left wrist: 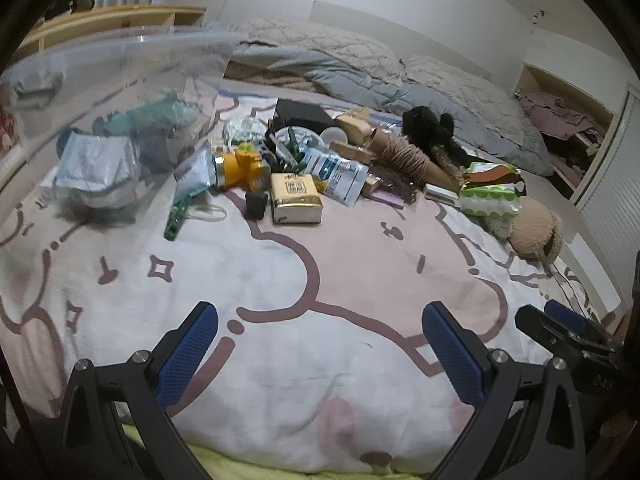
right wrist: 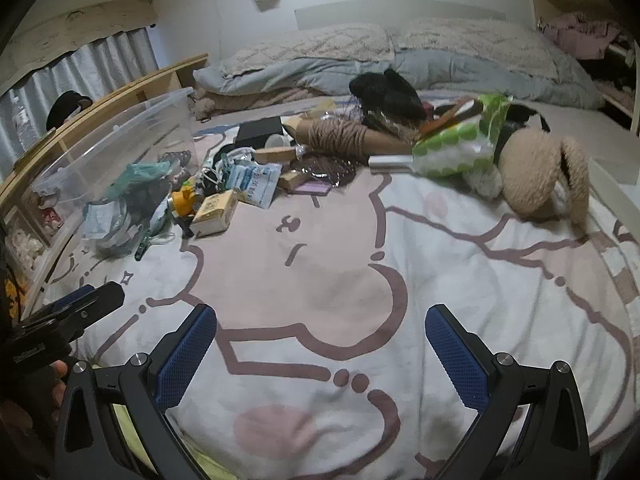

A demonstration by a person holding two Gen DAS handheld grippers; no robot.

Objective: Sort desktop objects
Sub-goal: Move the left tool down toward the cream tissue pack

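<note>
A heap of small objects lies on the bed ahead: a gold box [left wrist: 295, 198] [right wrist: 214, 210], a yellow toy [left wrist: 240, 165] [right wrist: 183, 199], a blue-white packet [left wrist: 338, 174] [right wrist: 256, 182], a twine spool [left wrist: 408, 156] [right wrist: 340, 138], a green-dotted pack [left wrist: 490, 196] [right wrist: 452, 150] and a tan plush [left wrist: 536, 232] [right wrist: 540, 176]. A clear plastic bin [left wrist: 100, 92] [right wrist: 112, 148] stands left of the heap with packets inside. My left gripper [left wrist: 320, 344] hovers open over the blanket, empty. My right gripper [right wrist: 320, 346] is open and empty too, beside it.
A pink and white cartoon blanket [left wrist: 304, 288] [right wrist: 360, 272] covers the near bed. Grey quilts and pillows [left wrist: 360, 68] [right wrist: 360, 52] are piled at the back. A wooden shelf [right wrist: 120, 88] runs along the left, and an open cupboard [left wrist: 564, 120] sits at the right.
</note>
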